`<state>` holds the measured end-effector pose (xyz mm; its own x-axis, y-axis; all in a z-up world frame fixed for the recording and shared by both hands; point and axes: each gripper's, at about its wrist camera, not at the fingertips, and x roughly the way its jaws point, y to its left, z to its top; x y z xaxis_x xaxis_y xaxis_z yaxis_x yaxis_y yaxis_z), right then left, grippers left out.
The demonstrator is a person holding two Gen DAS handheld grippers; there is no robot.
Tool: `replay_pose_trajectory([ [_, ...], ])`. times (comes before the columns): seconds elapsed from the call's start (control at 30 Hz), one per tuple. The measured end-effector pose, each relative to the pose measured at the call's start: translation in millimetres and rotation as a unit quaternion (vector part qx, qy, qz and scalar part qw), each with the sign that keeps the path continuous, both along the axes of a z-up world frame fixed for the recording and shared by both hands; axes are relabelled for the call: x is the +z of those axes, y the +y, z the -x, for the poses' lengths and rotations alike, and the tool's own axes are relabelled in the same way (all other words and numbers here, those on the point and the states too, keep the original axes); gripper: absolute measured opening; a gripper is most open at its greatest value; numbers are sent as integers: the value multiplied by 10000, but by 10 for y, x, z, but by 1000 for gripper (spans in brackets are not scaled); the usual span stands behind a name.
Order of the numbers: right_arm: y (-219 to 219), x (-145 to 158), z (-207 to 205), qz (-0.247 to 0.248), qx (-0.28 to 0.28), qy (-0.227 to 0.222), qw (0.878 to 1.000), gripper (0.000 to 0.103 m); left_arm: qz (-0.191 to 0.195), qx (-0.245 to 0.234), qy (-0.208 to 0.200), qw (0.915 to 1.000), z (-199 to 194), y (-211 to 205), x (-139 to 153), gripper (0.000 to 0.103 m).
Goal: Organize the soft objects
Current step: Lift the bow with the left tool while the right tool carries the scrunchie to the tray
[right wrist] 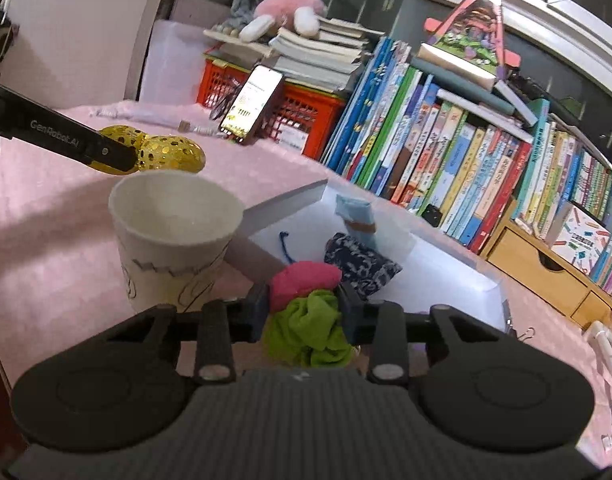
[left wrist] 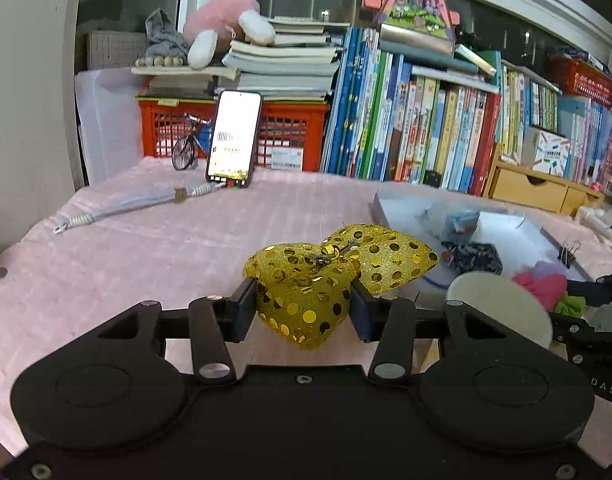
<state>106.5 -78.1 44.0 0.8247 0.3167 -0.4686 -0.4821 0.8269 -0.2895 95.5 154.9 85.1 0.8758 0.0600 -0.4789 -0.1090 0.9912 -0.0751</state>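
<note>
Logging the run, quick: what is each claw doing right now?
Left claw: closed on the gold sequin hearts.
Right claw: closed on the pink and green soft bundle.

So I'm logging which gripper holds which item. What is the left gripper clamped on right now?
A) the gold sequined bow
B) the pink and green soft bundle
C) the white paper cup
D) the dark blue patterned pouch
A: in the left wrist view the left gripper is shut on the gold sequined bow, while the pink and green soft bundle sits in the right gripper.
</note>
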Motion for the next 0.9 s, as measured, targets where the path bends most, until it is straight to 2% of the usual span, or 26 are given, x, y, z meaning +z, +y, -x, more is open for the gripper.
replay_pose_trajectory([
  [0.4,-160,296,120,-419,-77,-315,9986,41,15,-335,-224,9992,-32,-232,345,45],
  [0.9,-398,559,163,-721,-284,-696,9946,41,-96,-958,-391,9946,-208,-834,617,45],
])
